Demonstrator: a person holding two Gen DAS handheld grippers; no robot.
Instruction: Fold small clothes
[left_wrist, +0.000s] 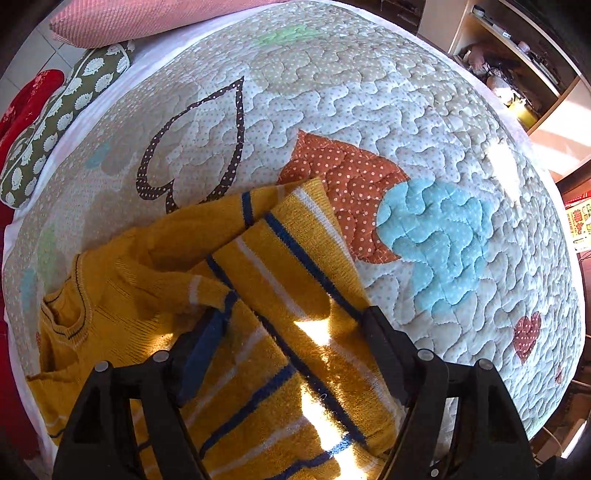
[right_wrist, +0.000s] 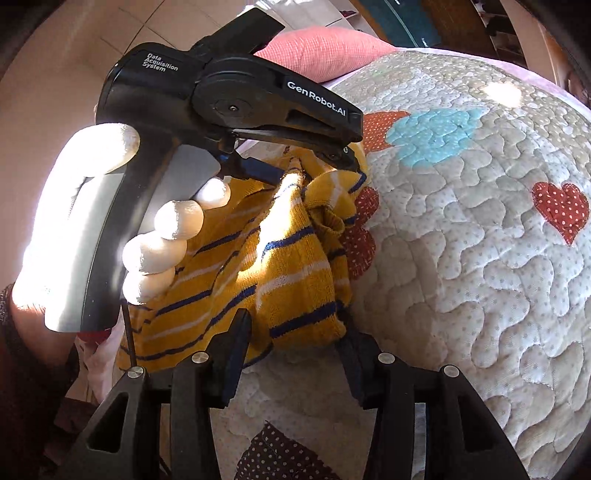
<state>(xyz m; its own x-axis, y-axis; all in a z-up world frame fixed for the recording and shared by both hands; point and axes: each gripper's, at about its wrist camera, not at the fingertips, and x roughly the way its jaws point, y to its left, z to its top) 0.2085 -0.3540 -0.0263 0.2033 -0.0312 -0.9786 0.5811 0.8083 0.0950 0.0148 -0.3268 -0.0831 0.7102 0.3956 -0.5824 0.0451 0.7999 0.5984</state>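
Observation:
A small mustard-yellow knit sweater (left_wrist: 258, 295) with navy and white stripes lies partly folded on the quilted bedspread (left_wrist: 369, 110). My left gripper (left_wrist: 291, 325) is open, its fingers (left_wrist: 384, 343) spread over the striped part with sweater cloth between them; the neckline lies to the left. In the right wrist view the sweater (right_wrist: 295, 258) is bunched up and lifted. My right gripper (right_wrist: 295, 332) is open, its fingers (right_wrist: 236, 347) on either side of the sweater's lower edge. The left gripper (right_wrist: 325, 155) shows there from the side, held by a white-gloved hand (right_wrist: 162, 236), tips at the sweater's top.
A pink pillow (left_wrist: 147, 18), a green patterned cushion (left_wrist: 62, 118) and a red one (left_wrist: 26, 99) lie along the far left edge of the bed. Shelves with clutter (left_wrist: 517, 66) stand beyond the bed's right side. Bright sun patches fall on the quilt.

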